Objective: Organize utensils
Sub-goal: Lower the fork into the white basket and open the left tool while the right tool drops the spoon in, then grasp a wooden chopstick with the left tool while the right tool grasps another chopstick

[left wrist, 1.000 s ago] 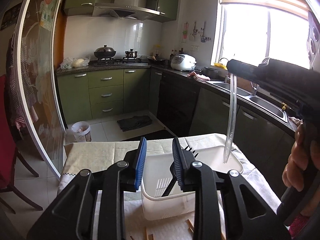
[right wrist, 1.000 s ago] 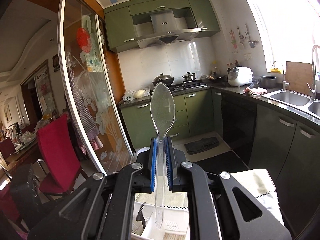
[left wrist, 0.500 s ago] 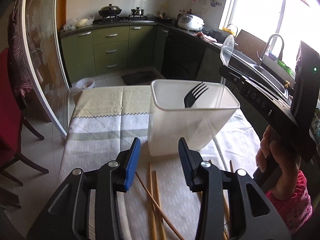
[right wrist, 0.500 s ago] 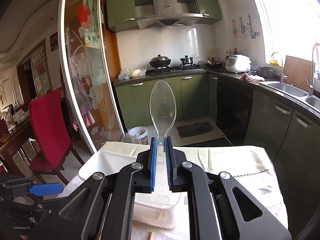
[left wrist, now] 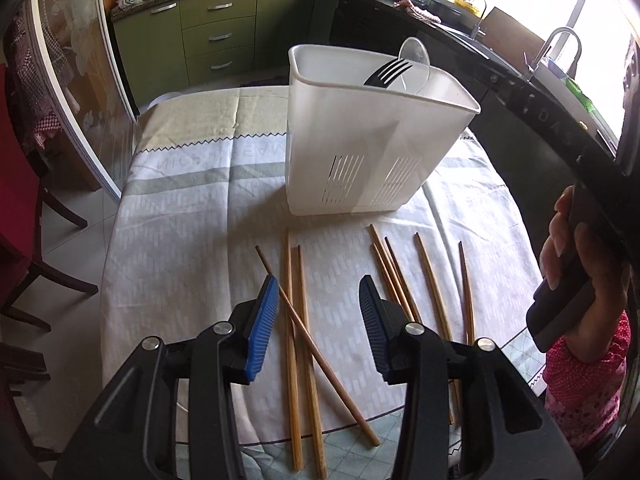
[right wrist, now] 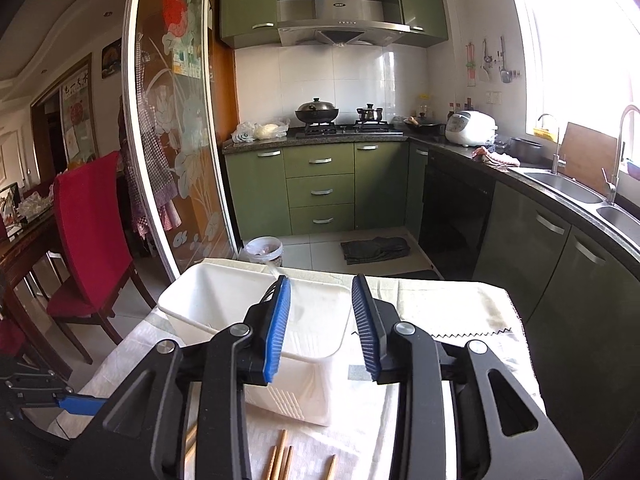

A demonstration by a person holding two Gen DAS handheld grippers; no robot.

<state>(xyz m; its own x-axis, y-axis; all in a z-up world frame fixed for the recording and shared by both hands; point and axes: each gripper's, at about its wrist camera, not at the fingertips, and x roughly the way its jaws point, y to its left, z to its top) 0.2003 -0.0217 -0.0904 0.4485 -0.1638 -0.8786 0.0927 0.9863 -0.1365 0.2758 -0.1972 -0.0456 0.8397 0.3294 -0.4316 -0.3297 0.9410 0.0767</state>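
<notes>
A white plastic utensil holder stands on the cloth-covered table. A black fork and a clear plastic spoon stand inside it. Several wooden chopsticks lie loose on the cloth in front of the holder. My left gripper is open and empty, low over the chopsticks. My right gripper is open and empty, just above the holder. Chopstick tips show below it.
A red chair stands left of the table by a glass sliding door. Green cabinets, a stove and a sink line the kitchen behind. The table's near edge is rounded.
My right gripper opened and let go of the clear spoon, which now stands in the holder. My left gripper pulled back and tilted down over the chopsticks, opening wider.
</notes>
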